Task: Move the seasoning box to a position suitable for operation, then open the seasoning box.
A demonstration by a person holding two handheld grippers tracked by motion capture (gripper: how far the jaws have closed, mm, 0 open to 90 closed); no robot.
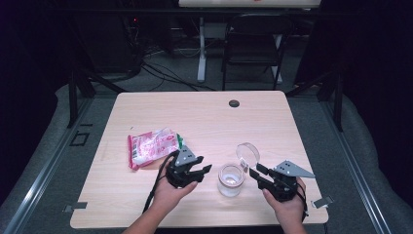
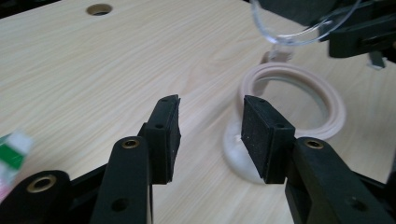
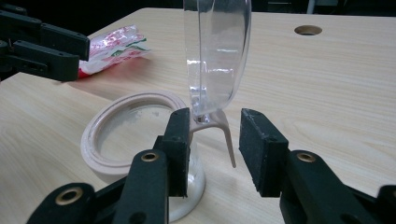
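Clear jar (image 1: pixel 230 180) w/ lid (image 1: pixel 248 152) open.

One open-lidded jar (image 1: pixel 231 179), one snack packet (image 1: pixel 152 147), two grippers.

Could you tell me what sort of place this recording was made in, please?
Most likely a lab or recording room, not a home. A plain wooden table with a cable hole stands on grey floor, with dark curtaining at the sides, loose cables behind it, and a folding chair by a second desk.
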